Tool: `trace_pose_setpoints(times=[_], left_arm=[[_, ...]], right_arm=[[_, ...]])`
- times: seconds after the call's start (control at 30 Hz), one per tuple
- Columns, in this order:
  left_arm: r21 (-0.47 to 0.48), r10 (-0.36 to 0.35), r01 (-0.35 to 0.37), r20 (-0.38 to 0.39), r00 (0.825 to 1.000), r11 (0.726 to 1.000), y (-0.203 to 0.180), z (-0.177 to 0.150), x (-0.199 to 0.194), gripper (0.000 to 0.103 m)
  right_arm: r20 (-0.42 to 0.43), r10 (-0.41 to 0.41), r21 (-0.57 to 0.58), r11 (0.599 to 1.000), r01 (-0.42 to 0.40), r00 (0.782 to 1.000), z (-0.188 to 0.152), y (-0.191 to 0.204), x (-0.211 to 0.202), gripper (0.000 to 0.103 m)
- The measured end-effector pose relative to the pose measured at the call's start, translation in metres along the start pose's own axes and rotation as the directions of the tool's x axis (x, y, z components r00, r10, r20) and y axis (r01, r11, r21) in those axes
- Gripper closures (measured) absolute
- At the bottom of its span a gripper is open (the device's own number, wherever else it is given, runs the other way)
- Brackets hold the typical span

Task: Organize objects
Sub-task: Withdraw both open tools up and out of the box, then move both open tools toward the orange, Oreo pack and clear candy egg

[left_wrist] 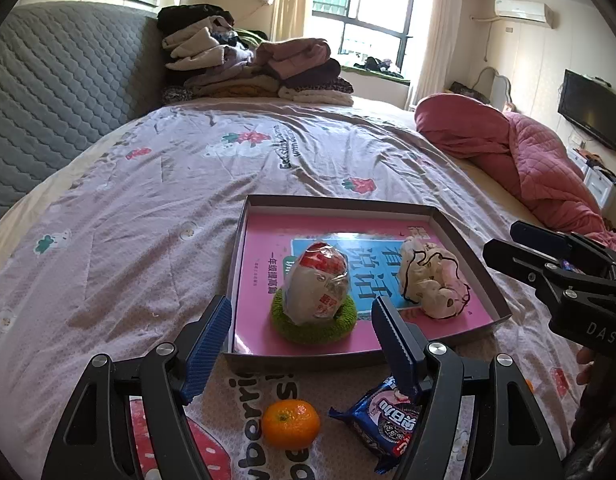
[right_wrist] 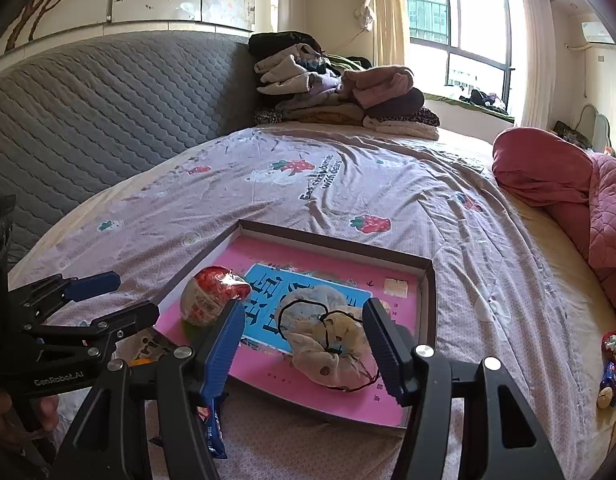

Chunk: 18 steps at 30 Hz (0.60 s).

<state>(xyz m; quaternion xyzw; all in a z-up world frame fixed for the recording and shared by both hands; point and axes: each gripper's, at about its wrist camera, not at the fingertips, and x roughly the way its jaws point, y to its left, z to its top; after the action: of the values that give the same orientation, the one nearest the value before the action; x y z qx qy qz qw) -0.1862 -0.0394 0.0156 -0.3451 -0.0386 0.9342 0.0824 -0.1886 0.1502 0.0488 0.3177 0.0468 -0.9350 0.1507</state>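
A shallow box tray [left_wrist: 471,240] with a pink book cover inside lies on the bed. In it a wrapped egg-shaped snack [left_wrist: 317,282] stands on a green knitted ring [left_wrist: 311,326], beside a cream scrunchie [left_wrist: 431,284]. A tangerine [left_wrist: 290,424] and a blue cookie packet [left_wrist: 383,420] lie on the bedspread in front of the tray. My left gripper [left_wrist: 302,332] is open above them, empty. My right gripper [right_wrist: 304,340] is open and empty, just before the scrunchie [right_wrist: 331,344]; the tray [right_wrist: 427,280] and egg snack [right_wrist: 212,296] show there too.
A pile of folded clothes [left_wrist: 260,68] sits at the bed's far end by the grey headboard [left_wrist: 64,92]. A pink quilt [left_wrist: 519,160] lies at the right. Small packets and a scrunchie [right_wrist: 613,364] lie at the bed's right edge.
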Motion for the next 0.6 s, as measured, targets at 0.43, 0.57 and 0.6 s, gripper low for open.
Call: trace_pose_setpoints(times=[0.43, 0.57, 0.6], left_arm=[[0.004, 0.006, -0.006, 0.033, 0.999, 1.000, 0.001, 0.004, -0.018, 0.029], [0.001, 0.006, -0.006, 0.039, 0.999, 1.000, 0.001, 0.005, -0.022, 0.029], [0.000, 0.006, -0.006, 0.041, 0.999, 1.000, 0.001, 0.005, -0.023, 0.029]], right_arm=[[0.032, 0.003, 0.006, 1.000, -0.003, 0.999, 0.004, 0.001, -0.014, 0.042], [0.043, 0.006, 0.002, 1.000, -0.006, 0.999, 0.005, 0.002, -0.019, 0.042], [0.045, 0.007, 0.002, 1.000, -0.007, 0.999, 0.005, 0.003, -0.021, 0.042]])
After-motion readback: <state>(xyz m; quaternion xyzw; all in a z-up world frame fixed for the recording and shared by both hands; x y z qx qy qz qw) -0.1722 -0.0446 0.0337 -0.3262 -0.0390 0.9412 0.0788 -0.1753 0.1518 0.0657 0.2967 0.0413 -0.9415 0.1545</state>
